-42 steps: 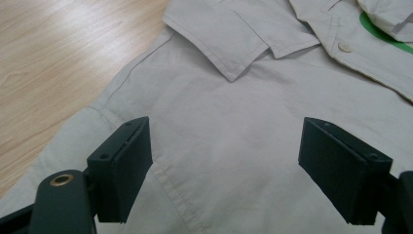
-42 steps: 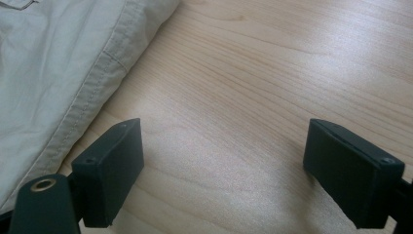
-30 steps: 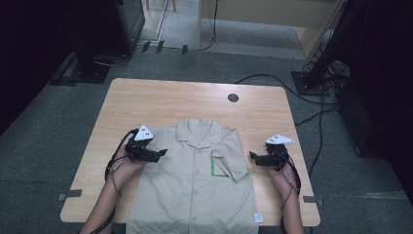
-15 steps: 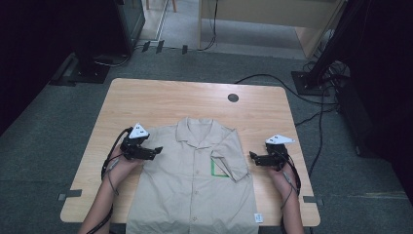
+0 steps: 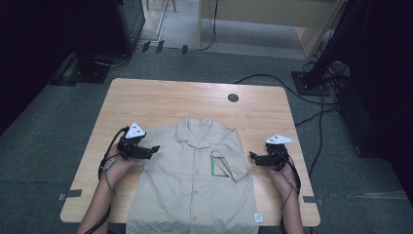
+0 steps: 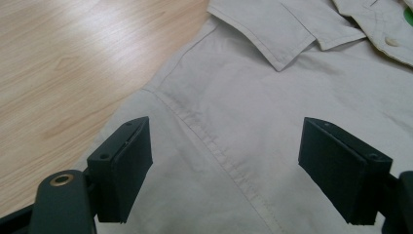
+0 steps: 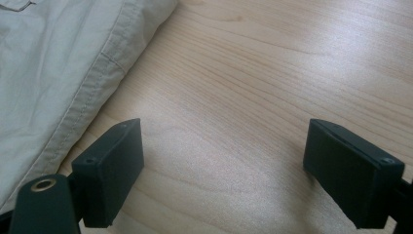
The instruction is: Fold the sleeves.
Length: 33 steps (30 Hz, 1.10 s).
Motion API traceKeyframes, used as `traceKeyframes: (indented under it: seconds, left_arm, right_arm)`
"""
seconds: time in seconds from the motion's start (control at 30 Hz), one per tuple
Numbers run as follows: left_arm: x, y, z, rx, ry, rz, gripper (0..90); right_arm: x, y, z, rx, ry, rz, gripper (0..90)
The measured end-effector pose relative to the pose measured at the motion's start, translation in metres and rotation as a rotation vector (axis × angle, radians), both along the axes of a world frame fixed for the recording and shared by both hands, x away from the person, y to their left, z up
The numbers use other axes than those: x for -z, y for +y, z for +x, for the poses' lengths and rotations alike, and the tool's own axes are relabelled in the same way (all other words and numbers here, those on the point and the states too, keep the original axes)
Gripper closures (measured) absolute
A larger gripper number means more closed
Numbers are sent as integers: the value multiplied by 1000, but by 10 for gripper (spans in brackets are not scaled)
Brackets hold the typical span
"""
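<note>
In the high view, a beige short-sleeved shirt is seen spread flat, buttoned and collar away from the person, on the near half of the wooden tabletop. One sleeve is folded in over the chest, where a green-edged pocket is partly covered by it. The left tongs are held at the shirt's shoulder on the other side, their tips over the cloth edge, while the right tongs are held just beside the folded sleeve, over bare wood. In the left gripper view, the left tongs are seen released, the jaws set wide apart above the shoulder seam, with the collar farther off and a button near the top corner; no cloth is caught between the jaws. In the right gripper view, the right tongs are likewise seen released and wide apart over the wood, with the hemmed shirt edge lying just beside one jaw and nothing gripped.
</note>
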<state>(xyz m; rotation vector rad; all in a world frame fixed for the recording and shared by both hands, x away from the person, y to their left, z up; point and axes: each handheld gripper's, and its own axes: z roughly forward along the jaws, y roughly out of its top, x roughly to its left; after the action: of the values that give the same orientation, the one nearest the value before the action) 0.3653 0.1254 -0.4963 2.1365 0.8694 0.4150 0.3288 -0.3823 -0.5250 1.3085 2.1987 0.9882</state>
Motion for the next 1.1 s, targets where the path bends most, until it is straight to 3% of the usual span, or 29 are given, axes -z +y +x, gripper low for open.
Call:
traceKeyframes:
  seconds: [1.1]
  left_arm:
    - [1,25,5,-60,0,-23,201]
  right_arm:
    - [0,0,0,0,0,0,145]
